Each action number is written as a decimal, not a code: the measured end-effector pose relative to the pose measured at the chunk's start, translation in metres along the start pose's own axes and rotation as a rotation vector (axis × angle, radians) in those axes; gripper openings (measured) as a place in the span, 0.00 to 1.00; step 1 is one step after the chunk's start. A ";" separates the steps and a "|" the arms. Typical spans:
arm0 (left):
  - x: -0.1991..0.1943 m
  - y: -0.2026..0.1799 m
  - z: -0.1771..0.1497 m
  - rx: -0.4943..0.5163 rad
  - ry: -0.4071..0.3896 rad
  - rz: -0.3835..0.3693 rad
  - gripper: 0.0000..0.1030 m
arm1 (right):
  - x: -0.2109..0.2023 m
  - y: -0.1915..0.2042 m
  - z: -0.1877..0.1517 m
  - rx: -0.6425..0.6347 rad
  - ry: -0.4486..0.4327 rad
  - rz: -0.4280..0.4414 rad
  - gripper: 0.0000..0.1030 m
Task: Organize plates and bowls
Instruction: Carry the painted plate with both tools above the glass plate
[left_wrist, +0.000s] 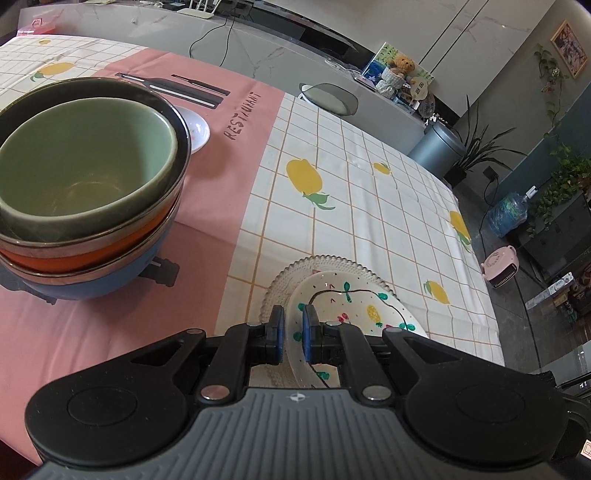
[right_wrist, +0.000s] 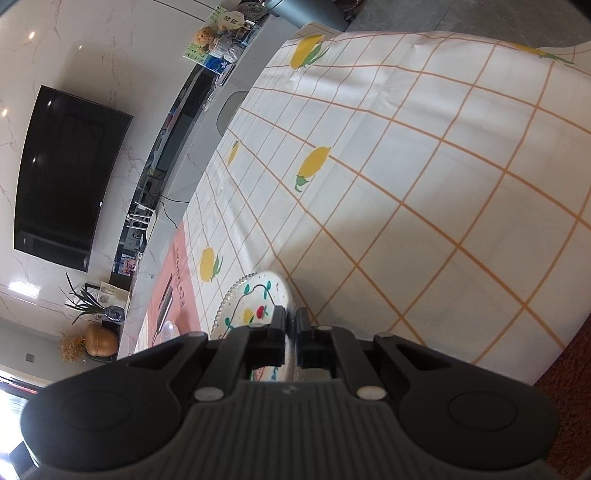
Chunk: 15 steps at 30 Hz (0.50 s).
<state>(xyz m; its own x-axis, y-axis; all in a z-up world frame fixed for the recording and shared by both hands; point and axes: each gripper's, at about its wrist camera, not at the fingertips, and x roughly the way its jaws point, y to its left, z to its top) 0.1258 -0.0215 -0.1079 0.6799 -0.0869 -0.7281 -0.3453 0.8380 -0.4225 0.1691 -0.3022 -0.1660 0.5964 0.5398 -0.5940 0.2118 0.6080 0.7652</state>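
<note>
Table (left_wrist: 369, 206) under a checked lemon-print cloth. Stack of glazed bowls (left_wrist: 88, 192), upper left. White fruit-painted plate (left_wrist: 354, 310), tilted over a beaded-rim clear plate (left_wrist: 284, 284), lower centre. Left tool (left_wrist: 293, 334) and right tool (right_wrist: 290, 334) each clamp its rim.

Both fisheye views are bright with daylight and mostly sharp. Straight lines bow strongly toward the frame edges, and the corners darken. In the left wrist view, the stacked ceramic bowls (left_wrist: 88, 206) cast a soft shadow at lower left onto the pink and white checked tablecloth (left_wrist: 369, 206). In the right wrist view, ceiling lights glare on the glossy white marble wall (right_wrist: 92, 48) and the black wall-mounted television screen (right_wrist: 62, 177), and the lower left is overexposed.
</note>
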 end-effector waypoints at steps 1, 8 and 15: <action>0.001 0.001 0.000 0.004 0.004 0.008 0.10 | 0.001 0.001 -0.001 -0.006 0.002 -0.003 0.03; 0.003 -0.003 -0.005 0.060 0.005 0.023 0.10 | 0.008 0.002 -0.003 -0.038 0.002 -0.035 0.06; 0.003 -0.015 -0.012 0.164 -0.011 0.051 0.11 | 0.007 0.007 -0.005 -0.089 -0.019 -0.067 0.07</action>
<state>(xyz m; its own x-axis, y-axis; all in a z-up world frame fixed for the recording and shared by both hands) 0.1254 -0.0403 -0.1101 0.6716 -0.0367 -0.7400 -0.2700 0.9179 -0.2907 0.1708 -0.2911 -0.1662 0.5978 0.4862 -0.6374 0.1821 0.6920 0.6986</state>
